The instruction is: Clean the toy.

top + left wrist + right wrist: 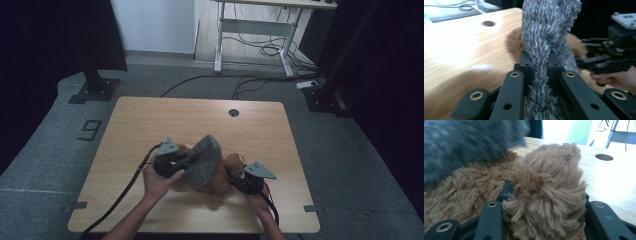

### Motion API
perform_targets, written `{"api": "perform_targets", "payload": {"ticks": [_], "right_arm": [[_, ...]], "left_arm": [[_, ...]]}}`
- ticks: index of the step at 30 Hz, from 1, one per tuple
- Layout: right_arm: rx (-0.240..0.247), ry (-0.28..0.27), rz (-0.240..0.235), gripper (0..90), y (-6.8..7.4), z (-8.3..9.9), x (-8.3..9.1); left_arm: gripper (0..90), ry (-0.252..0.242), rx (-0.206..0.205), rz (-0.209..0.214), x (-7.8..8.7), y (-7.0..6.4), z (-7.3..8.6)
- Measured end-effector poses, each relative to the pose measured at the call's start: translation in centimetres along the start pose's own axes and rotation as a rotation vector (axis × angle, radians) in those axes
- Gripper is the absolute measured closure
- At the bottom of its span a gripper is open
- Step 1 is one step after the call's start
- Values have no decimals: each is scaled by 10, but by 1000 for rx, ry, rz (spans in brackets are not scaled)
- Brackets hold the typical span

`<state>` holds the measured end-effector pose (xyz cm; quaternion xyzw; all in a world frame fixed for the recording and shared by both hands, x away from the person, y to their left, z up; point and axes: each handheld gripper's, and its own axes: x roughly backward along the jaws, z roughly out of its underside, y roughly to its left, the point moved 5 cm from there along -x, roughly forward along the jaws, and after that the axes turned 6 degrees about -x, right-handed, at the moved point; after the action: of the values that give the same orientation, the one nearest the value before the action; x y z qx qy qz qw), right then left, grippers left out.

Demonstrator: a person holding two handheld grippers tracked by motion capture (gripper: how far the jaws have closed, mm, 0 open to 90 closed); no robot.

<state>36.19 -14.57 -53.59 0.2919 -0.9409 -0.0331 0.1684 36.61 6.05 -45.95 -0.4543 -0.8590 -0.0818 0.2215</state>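
Left tool (539,65) is clenched on a fold of grey plush cloth (204,159), lifting it off the brown plush toy (220,182) at mid-desk (150,120); right tool (544,202) grips the toy's fuzzy limb. Best to pull apart slowly, toy pinned low, so neither fold slips.

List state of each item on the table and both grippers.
left gripper: shut on grey furry cloth
grey furry cloth: lifted, draped over the brown plush
right gripper: shut on brown plush
brown plush: lying on the table, partly covered by the cloth
table: bare wood, round hole near far edge
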Motion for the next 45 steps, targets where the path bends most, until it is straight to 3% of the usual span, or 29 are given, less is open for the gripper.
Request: {"api": "perform_targets", "payload": {"ticks": [4,7,10,14,25,31,34,37,39,45], "right_arm": [[6,-6,-2,515,-1,1,1],[9,-4,-2,515,-2,1,1],[17,-6,-2,516,-2,1,1],[16,-6,0,516,-2,1,1],[11,-13,-6,517,-4,2,2],[15,-15,-13,517,-5,2,2],[16,-16,-14,517,-5,2,3],[15,-17,-17,517,-6,2,2],[14,-18,-18,517,-6,2,2],[8,-21,-21,516,-7,1,1]], "left_arm": [[788,57,4,26,-32,-7,4],[788,64,12,24,-33,-2,9],[787,53,11,2,-21,4,9],[785,34,39,-32,-1,21,15],[785,-5,162,-153,52,80,47],[785,10,216,-218,66,107,63],[785,26,244,-230,67,116,72],[784,21,257,-218,66,117,72],[784,12,240,-213,65,113,65],[781,-8,168,-178,48,94,28]]}}
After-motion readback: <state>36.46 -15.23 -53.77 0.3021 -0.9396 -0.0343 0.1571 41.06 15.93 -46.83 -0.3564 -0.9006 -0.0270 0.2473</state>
